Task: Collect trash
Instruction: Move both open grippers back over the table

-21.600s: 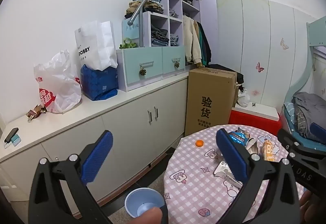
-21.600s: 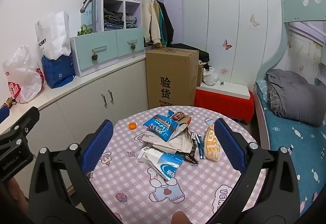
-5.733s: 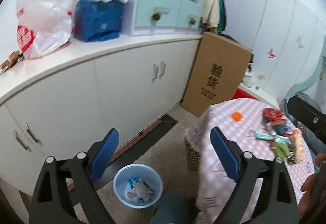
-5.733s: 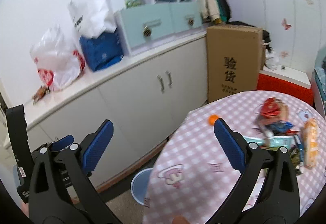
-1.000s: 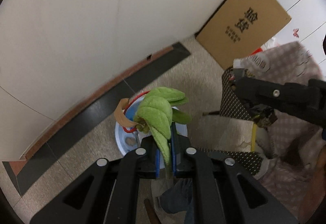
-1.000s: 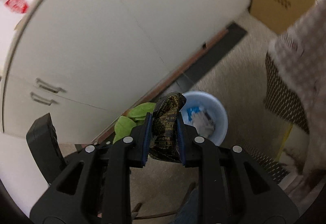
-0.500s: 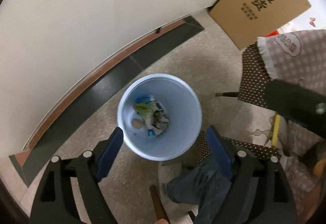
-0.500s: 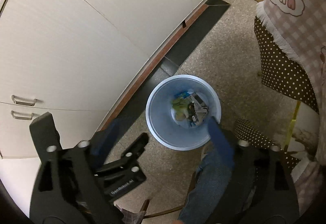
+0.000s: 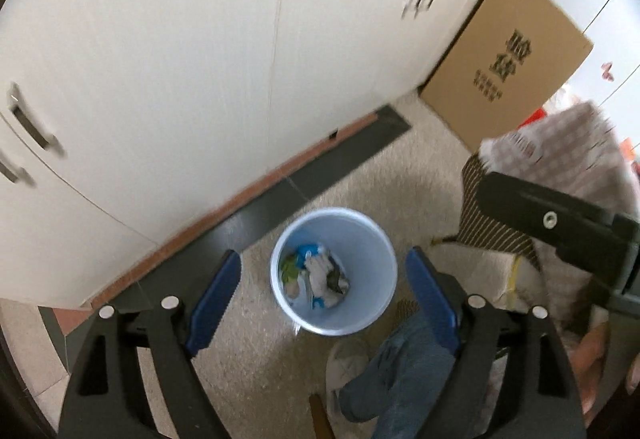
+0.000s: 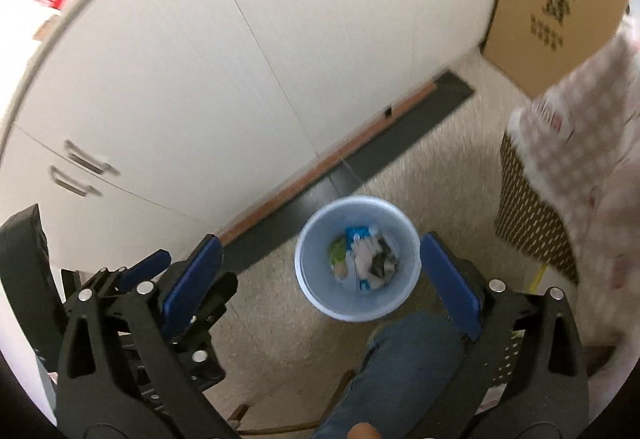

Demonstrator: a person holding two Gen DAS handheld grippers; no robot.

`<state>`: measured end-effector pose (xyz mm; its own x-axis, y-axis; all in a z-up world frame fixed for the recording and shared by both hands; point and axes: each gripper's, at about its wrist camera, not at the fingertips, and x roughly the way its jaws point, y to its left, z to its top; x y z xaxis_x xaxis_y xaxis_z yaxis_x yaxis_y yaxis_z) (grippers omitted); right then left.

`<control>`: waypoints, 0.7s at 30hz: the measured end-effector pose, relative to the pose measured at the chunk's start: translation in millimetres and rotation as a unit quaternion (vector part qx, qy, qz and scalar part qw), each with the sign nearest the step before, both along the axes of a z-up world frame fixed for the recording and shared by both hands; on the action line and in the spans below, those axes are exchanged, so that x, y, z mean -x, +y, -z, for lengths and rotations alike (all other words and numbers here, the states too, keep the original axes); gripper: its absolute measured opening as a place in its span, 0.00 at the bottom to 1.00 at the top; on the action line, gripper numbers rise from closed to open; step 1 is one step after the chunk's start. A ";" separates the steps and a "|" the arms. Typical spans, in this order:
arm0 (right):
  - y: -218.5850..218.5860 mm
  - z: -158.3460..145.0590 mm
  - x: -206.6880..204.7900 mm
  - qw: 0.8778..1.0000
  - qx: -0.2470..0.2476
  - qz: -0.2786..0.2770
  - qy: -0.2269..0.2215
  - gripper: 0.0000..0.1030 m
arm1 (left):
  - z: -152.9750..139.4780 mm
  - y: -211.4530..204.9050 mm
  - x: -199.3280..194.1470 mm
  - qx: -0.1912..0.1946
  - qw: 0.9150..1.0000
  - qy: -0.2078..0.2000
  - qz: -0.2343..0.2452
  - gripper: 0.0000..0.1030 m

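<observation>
Both tongs, left (image 9: 322,289) wide and right (image 10: 318,271) opening, empty above the bin (image 9: 376,313); remaining trash presumably on the table (image 10: 580,143), right of bin, right tongs nearer.

Bin (image 9: 372,259) mouth clear from above, cabinet (image 9: 200,39) behind, tablecloth (image 9: 568,151) right, jeans leg (image 9: 404,371) beside

bin (image 9: 362,315): pale blue, lower centre
trash (image 9: 316,279) in bin: white, green, blue, dark bits
cabinet doors (image 9: 180,59): cream-white, upper left
skirting strip (image 9: 280,175): reddish-brown above a dark grey band
floor (image 9: 260,351): speckled beige
box (image 9: 508,63): brown cardboard, black print, upper right
tablecloth (image 10: 580,143): pink-and-white check, right edge
under-cloth (image 10: 528,215): dark brown, small white dots
gripper pads (image 9: 214,299): blue on black frames
trouser leg (image 10: 400,371): blue denim, bottom centre
</observation>
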<state>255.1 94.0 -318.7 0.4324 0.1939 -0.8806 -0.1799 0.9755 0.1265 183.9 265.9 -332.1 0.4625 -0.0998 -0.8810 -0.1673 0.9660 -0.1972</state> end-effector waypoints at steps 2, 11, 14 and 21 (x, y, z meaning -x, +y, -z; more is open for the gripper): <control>-2.2 -22.4 8.7 1.000 -0.003 -0.006 -0.026 0.94 | -20.8 -1.8 5.6 -0.003 1.000 -0.021 -0.004 0.80; -54.0 -117.8 58.9 0.990 -0.024 -0.005 -0.138 0.94 | -116.3 -34.6 31.9 -0.017 0.992 -0.123 0.008 0.82; -84.1 -133.0 73.4 0.987 -0.026 0.012 -0.160 0.94 | -142.8 -55.0 39.6 -0.025 0.988 -0.153 0.022 0.83; -147.0 -158.8 110.9 0.978 -0.036 0.055 -0.199 0.94 | -182.5 -105.3 51.4 -0.017 0.978 -0.199 0.053 0.83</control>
<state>144.1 -53.0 -159.9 0.7595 0.1819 -0.6246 -0.1230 0.9830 0.1366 132.6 160.6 -149.6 0.7577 -0.1405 -0.6373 0.0181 0.9807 -0.1947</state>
